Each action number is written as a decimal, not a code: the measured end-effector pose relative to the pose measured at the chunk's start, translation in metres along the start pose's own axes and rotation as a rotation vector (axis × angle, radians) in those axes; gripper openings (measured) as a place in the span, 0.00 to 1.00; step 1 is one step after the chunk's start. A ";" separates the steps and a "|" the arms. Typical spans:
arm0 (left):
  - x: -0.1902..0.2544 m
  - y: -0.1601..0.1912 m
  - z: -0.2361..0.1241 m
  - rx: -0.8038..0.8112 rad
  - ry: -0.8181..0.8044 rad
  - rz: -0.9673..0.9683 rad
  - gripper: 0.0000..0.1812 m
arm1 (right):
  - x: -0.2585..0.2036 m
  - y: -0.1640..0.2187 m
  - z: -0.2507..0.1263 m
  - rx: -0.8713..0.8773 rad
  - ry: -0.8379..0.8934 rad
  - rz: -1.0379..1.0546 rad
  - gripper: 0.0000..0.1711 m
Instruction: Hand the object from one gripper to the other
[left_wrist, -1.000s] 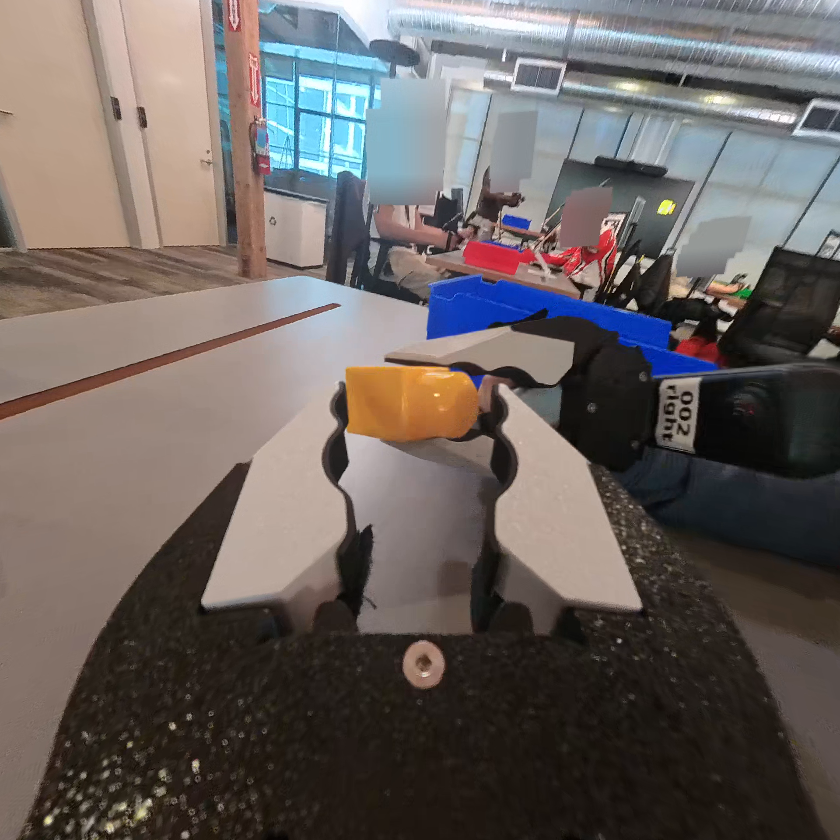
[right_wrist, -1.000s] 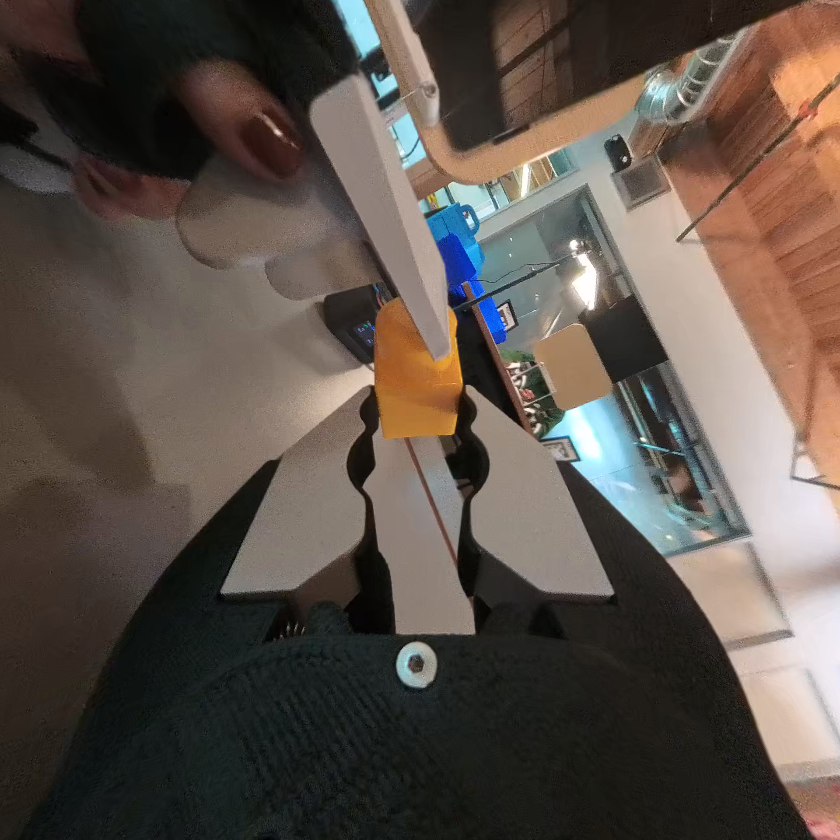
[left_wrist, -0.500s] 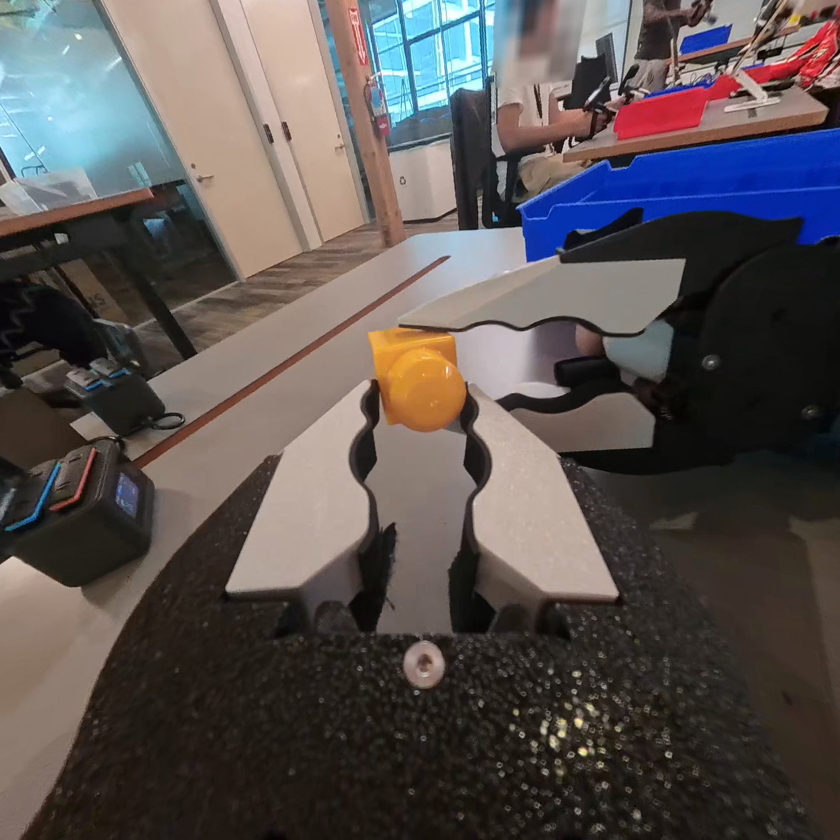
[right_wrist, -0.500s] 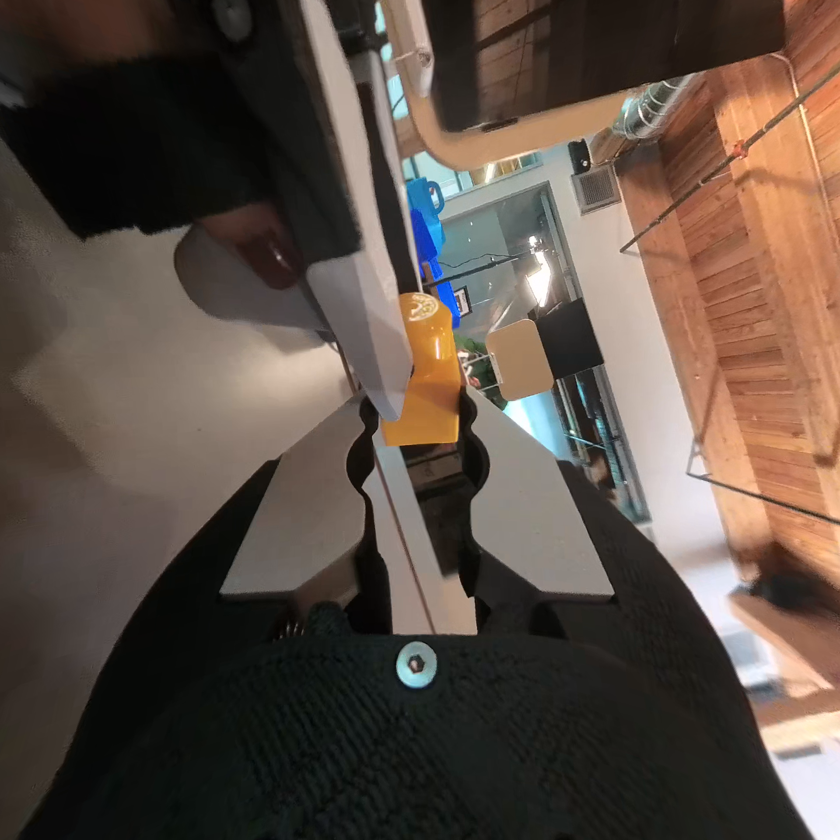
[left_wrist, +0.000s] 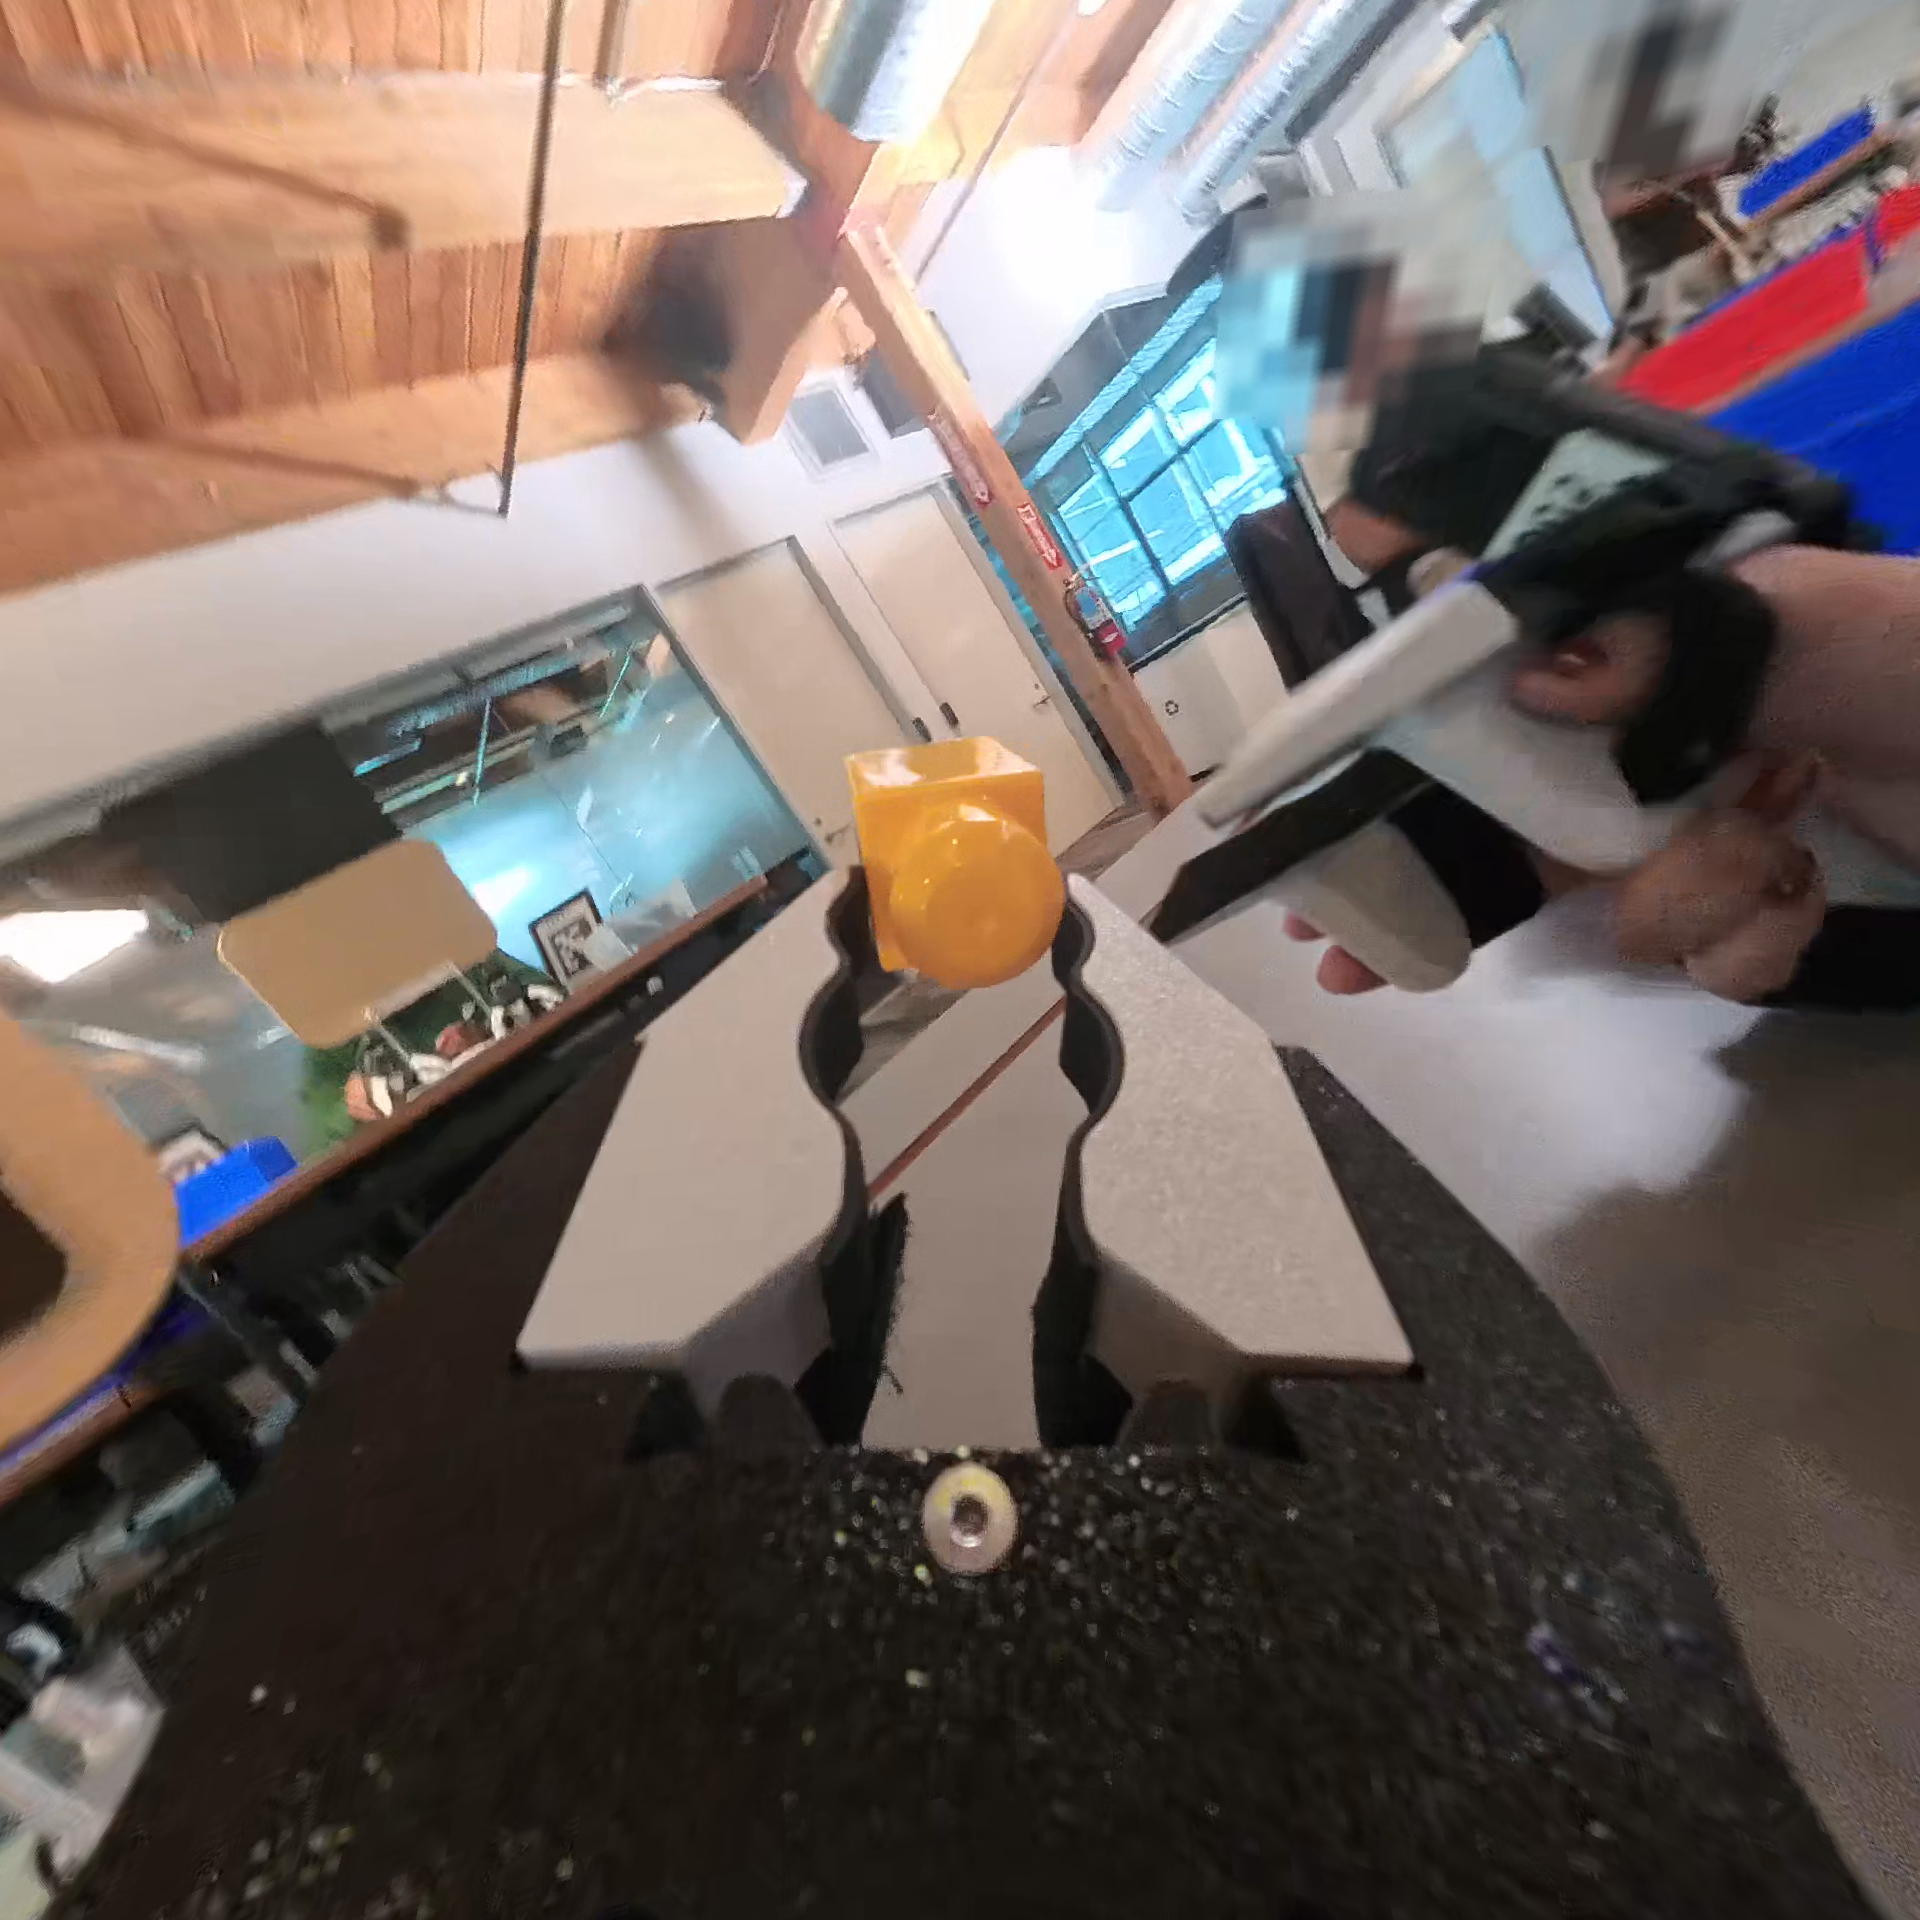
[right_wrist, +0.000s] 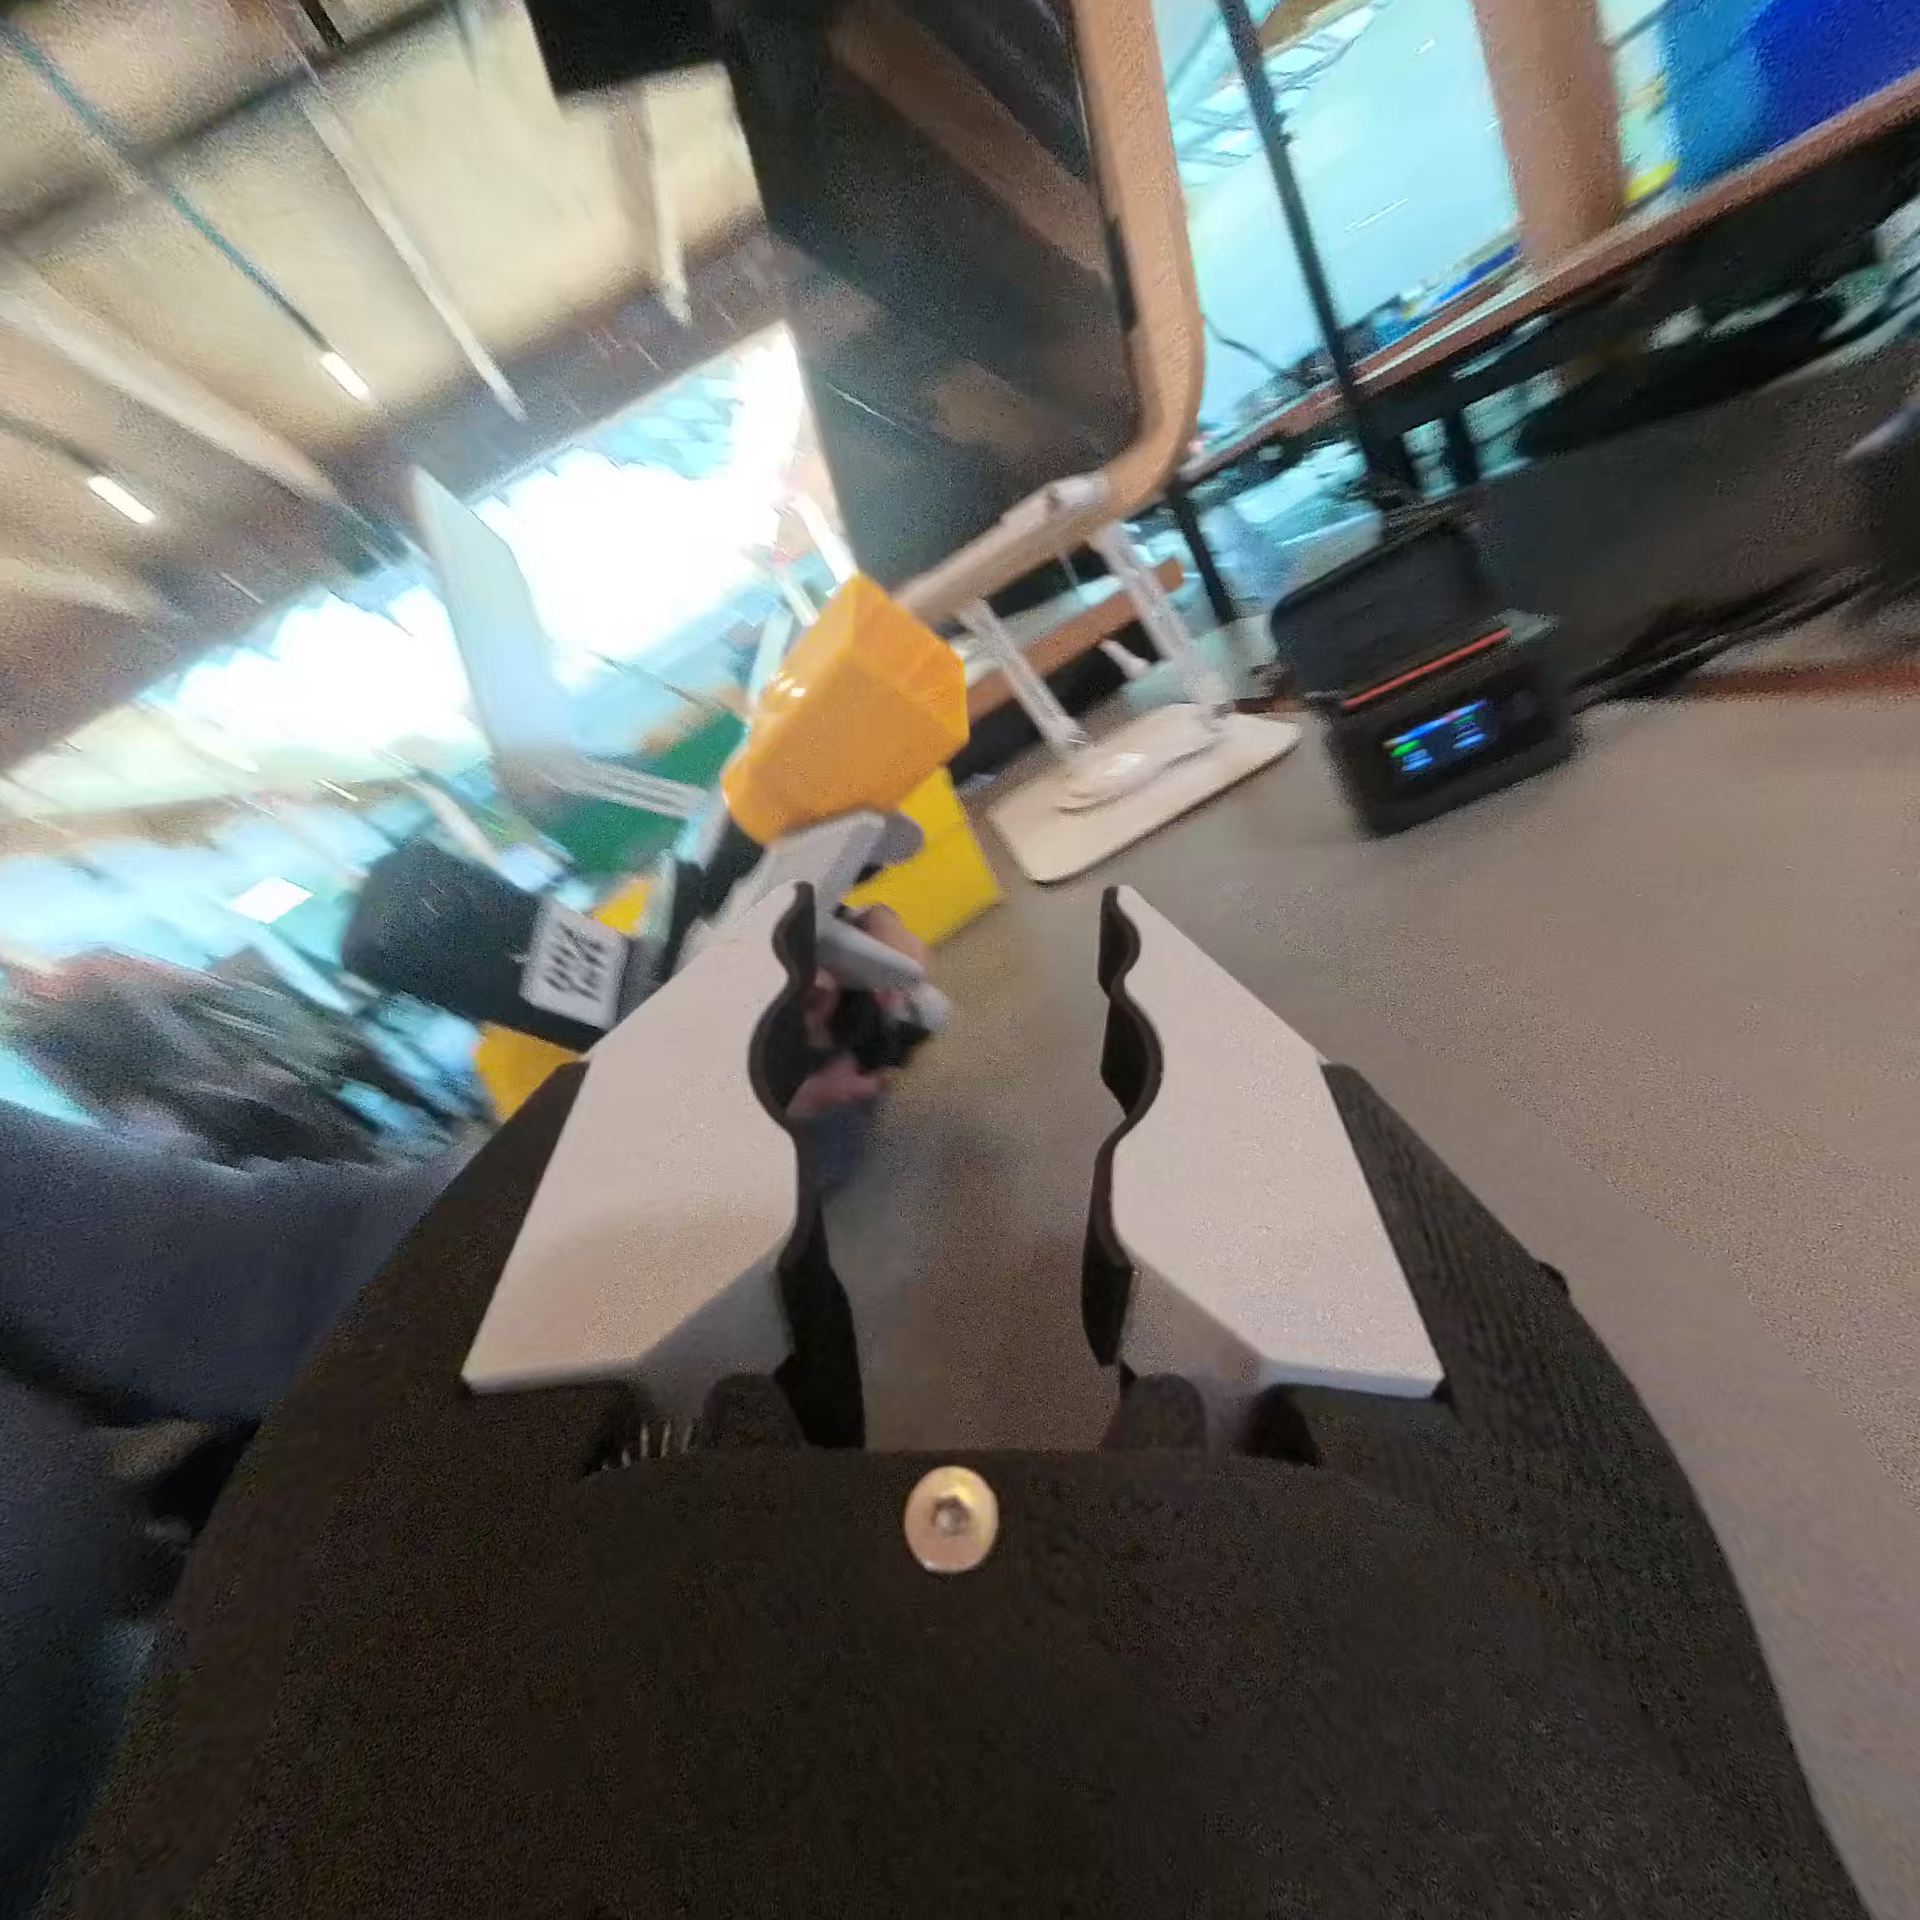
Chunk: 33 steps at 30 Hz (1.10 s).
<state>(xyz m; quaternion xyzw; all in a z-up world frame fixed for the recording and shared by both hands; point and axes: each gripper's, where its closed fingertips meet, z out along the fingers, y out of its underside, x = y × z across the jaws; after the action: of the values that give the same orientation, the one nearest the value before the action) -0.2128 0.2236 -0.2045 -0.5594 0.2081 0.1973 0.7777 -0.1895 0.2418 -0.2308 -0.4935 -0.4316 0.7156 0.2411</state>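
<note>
Object (left_wrist: 951, 873), orange, sits pinched at the tips of the left gripper (left_wrist: 956, 914), closed on its rounded end so the square end juts clear. Right gripper (right_wrist: 951, 925), at 2 o'clock in the left view, gapes empty; the handover looks complete.

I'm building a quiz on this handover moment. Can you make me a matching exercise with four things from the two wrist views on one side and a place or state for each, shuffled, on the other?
Things:
1. orange object
2. left gripper
3. right gripper
4. black box with a lit screen

Places or states:
A. open, nothing between its fingers
B. standing on the grey table
C. off the table, pinched at the fingertips
D. shut on the object

Pairs: 1-C, 2-D, 3-A, 4-B
</note>
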 end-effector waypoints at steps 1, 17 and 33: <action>0.009 -0.003 0.002 0.006 0.033 0.034 0.18 | -0.001 0.000 0.000 0.014 -0.040 0.072 0.30; 0.049 0.007 0.007 -0.041 0.307 -0.257 0.31 | -0.005 -0.006 0.000 0.074 -0.094 0.071 0.21; 0.022 0.011 0.004 -0.040 0.272 -0.600 0.22 | 0.025 0.011 0.003 -0.282 0.622 -1.580 0.21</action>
<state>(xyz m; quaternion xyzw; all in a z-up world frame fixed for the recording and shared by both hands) -0.1999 0.2327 -0.2244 -0.6322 0.1321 -0.1129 0.7551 -0.2013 0.2547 -0.2525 -0.2473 -0.6478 0.1100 0.7121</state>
